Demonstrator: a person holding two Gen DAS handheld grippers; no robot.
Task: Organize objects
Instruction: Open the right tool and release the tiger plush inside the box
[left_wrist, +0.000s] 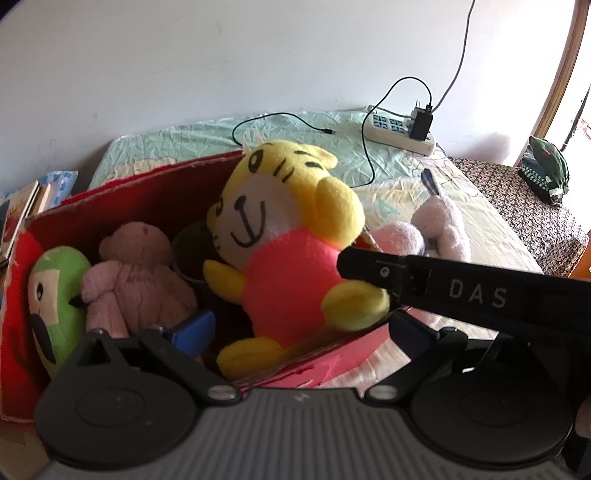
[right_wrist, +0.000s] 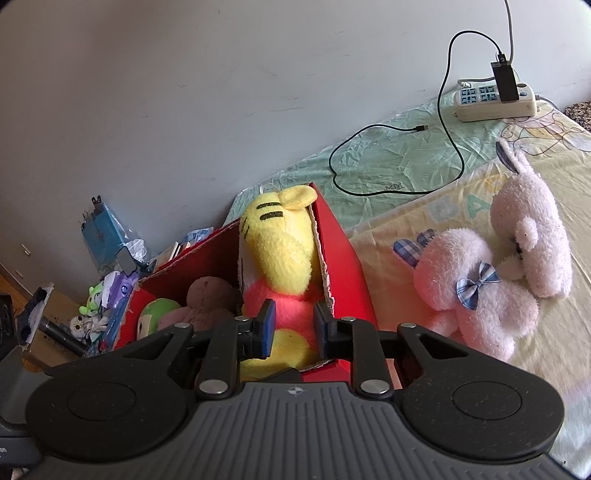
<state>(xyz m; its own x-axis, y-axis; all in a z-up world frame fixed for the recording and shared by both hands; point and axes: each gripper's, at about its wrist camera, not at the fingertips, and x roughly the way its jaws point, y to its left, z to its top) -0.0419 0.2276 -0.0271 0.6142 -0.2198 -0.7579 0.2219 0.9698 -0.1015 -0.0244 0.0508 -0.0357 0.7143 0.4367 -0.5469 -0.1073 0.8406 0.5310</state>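
A yellow tiger plush (left_wrist: 288, 236) in a pink shirt leans inside the red cardboard box (left_wrist: 122, 192), its feet over the near rim. My right gripper (right_wrist: 294, 325) is shut on the tiger plush (right_wrist: 280, 251), blue pads pressed to its pink body; in the left wrist view its black finger comes in from the right against the tiger's side. My left gripper (left_wrist: 301, 328) stands wide open in front of the box, fingers either side of the tiger's legs. A green plush (left_wrist: 55, 295) and a dusty pink bear (left_wrist: 140, 273) lie in the box.
A pale pink rabbit plush (right_wrist: 480, 288) lies on the bedsheet right of the red box (right_wrist: 343, 251). A power strip (right_wrist: 495, 99) with a charger and a black cable (right_wrist: 388, 184) sits by the wall. Small toys and bags (right_wrist: 107, 288) clutter the left.
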